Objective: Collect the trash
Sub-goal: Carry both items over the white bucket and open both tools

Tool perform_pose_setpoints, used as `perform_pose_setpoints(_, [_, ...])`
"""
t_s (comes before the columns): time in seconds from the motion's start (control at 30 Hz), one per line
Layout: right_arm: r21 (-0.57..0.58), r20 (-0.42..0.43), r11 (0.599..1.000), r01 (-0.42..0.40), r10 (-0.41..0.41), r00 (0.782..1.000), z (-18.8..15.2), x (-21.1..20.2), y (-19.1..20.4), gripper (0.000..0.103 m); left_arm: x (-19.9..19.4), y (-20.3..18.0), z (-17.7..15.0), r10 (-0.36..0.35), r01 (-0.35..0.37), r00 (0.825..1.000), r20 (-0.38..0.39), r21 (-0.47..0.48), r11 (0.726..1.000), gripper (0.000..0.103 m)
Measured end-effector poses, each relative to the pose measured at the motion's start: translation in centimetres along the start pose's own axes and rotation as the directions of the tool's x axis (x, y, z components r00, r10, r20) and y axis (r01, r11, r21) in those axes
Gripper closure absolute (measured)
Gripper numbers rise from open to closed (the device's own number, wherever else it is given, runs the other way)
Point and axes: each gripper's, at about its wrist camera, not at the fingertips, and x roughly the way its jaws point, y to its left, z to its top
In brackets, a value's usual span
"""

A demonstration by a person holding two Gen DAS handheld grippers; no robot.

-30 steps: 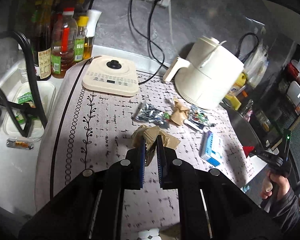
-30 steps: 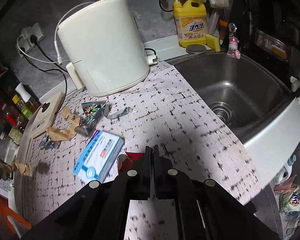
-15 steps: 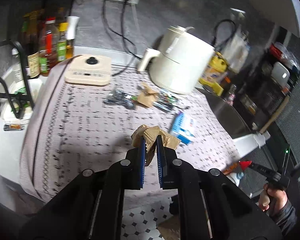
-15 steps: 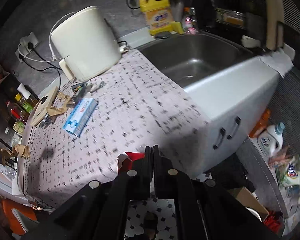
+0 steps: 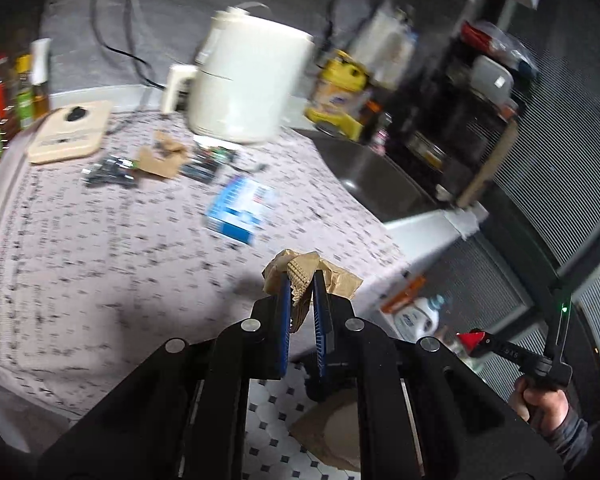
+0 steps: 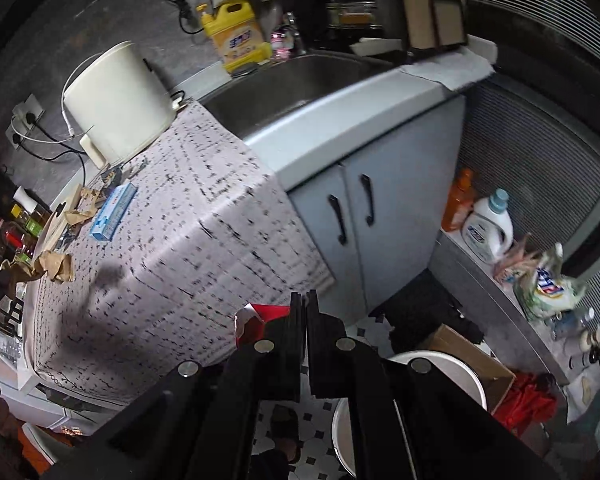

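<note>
Counter layout, taken from the appliance (image 5: 244,80) standing at the back of the cloth-covered counter (image 5: 100,280). Left of it lies the flat scale-like device (image 5: 70,132); beyond that stand the bottles (image 5: 16,100). Before it lie scattered wrappers (image 5: 156,160), and nearer the counter's front edge the carton (image 5: 240,208). Right of it the sink (image 6: 292,84) is set in, with the detergent jug (image 6: 236,36) behind the sink.

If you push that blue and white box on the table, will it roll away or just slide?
The blue and white box would probably slide, not roll: it looks flat-sided and lies on its broad face on the patterned tablecloth. It looks like thin cardboard, so likely light and easily dented. The cloth may bunch a little under it.
</note>
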Motion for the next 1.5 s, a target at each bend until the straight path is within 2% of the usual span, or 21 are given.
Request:
perform_pose_setpoints(0.23, [0.076, -0.025, 0.996, 0.053, -0.051, 0.998, -4.4, -2.0, -4.5, 0.099, 3.1, -4.9, -1.8, -0.081, 0.087, 0.993, -0.084, 0.066, 0.994, 0.092])
perform_pose_setpoints(0.47, [0.142, -0.06, 0.984, 0.104, -0.097, 0.994, -7.7, -3.5, -8.3, 0.099, 5.8, -9.3, -4.9, -0.148, 0.17, 0.972, -0.18, 0.114, 0.979, 0.092])
perform_pose_setpoints(0.63, [0.147, -0.102, 0.981, 0.131, -0.116, 0.988, -9.9, -3.8, -10.5, 0.096, 7.2, -11.6, -7.3, -0.172, 0.209, 0.953, -0.248, 0.131, 0.969, 0.092])
perform_pose_setpoints(0.87, [0.174, -0.148, 0.975, 0.141, -0.116, 0.982, -12.4, -3.9, -12.7, 0.095, 8.3, -13.8, -10.1, -0.19, 0.238, 0.936, -0.297, 0.135, 0.962, 0.092])
perform_pose_setpoints(0.93, [0.177, -0.156, 0.974, 0.141, -0.114, 0.981, -12.7, -4.0, -13.1, 0.089, 8.5, -14.2, -10.7, -0.192, 0.243, 0.932, -0.307, 0.135, 0.961, 0.092])
perform_pose_setpoints(0.97, [0.177, -0.152, 0.975, 0.136, -0.109, 0.982, -13.0, -4.1, -13.3, 0.075, 8.5, -14.4, -11.1, -0.193, 0.244, 0.931, -0.311, 0.137, 0.96, 0.092])
perform_pose_setpoints(1.0, [0.176, -0.146, 0.976, 0.132, -0.106, 0.984, -13.1, -4.2, -13.3, 0.065, 8.6, -14.6, -11.3, -0.193, 0.245, 0.93, -0.313, 0.137, 0.96, 0.092])
perform_pose_setpoints(1.3, [0.188, -0.135, 0.973, 0.137, -0.112, 0.984, -13.4, -5.2, -14.8, 0.065, 9.4, -15.6, -13.1, -0.197, 0.254, 0.92, -0.34, 0.133, 0.958, 0.092])
perform_pose_setpoints(1.5, [0.22, -0.116, 0.961, 0.165, -0.142, 0.983, -13.7, -6.8, -16.2, 0.065, 10.6, -17.5, -14.7, -0.223, 0.305, 0.89, -0.399, 0.156, 0.939, 0.092])
